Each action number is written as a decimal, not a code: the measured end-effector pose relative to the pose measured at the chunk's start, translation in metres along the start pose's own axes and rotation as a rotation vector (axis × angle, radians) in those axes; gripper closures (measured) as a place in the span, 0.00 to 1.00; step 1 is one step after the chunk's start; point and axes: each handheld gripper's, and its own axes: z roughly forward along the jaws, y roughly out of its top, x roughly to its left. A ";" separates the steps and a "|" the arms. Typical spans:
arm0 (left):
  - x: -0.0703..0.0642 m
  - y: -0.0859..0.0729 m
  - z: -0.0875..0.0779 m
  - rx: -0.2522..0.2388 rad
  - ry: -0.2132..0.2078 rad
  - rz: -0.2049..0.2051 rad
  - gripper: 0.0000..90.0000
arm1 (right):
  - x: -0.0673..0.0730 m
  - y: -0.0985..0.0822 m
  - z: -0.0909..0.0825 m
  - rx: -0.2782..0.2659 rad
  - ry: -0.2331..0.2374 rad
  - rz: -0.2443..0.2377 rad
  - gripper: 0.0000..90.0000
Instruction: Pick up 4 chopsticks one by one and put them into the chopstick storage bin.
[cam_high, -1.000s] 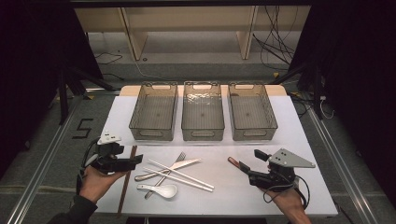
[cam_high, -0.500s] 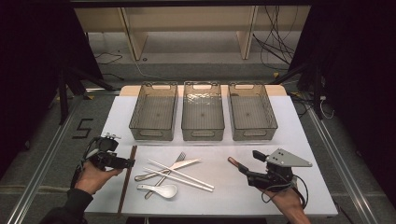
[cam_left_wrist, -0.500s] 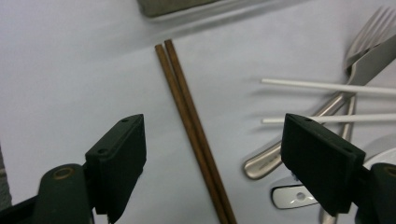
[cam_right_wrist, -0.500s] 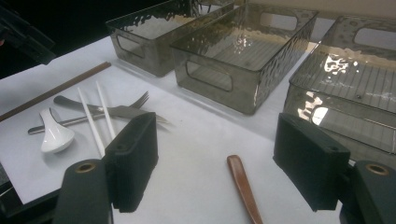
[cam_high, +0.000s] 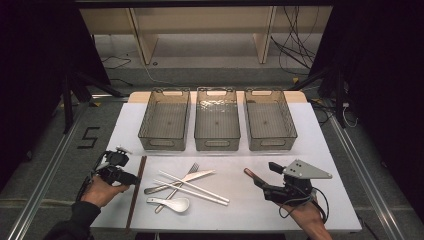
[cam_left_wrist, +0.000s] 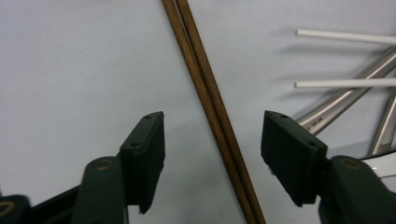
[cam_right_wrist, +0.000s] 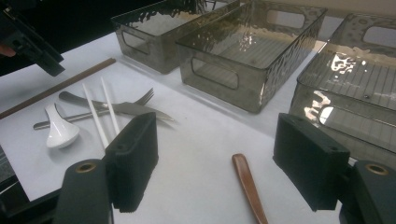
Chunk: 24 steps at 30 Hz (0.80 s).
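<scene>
A pair of brown chopsticks (cam_high: 136, 187) lies along the mat's left edge. In the left gripper view these brown chopsticks (cam_left_wrist: 205, 93) run between the jaws of my left gripper (cam_left_wrist: 215, 128), whose pads stand clear of them on both sides; the jaws have just been closing. In the high view my left gripper (cam_high: 133, 178) sits low over them. My right gripper (cam_high: 267, 181) rests open at the front right. A brown spoon-like utensil (cam_right_wrist: 247, 186) lies on the mat between and just ahead of its jaws.
At the mat's middle lie white chopsticks (cam_high: 195, 186), a knife (cam_high: 192, 177), a fork (cam_high: 189, 171) and a white spoon (cam_high: 172, 203). Three smoky clear bins (cam_high: 165, 120) (cam_high: 216, 120) (cam_high: 270, 120) stand in a row behind them.
My left gripper has sunk onto the brown chopsticks and its jaws have narrowed around them. The right gripper has stayed put.
</scene>
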 end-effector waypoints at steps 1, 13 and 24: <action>0.000 0.000 0.002 0.010 0.001 0.002 0.47 | 0.000 0.000 0.000 -0.002 0.000 0.000 0.35; 0.005 -0.002 0.012 0.074 0.006 0.000 0.55 | 0.002 0.000 0.002 0.010 0.011 -0.008 0.35; 0.001 -0.003 0.018 0.098 0.028 0.030 0.63 | 0.003 0.000 0.003 0.013 0.017 -0.009 0.36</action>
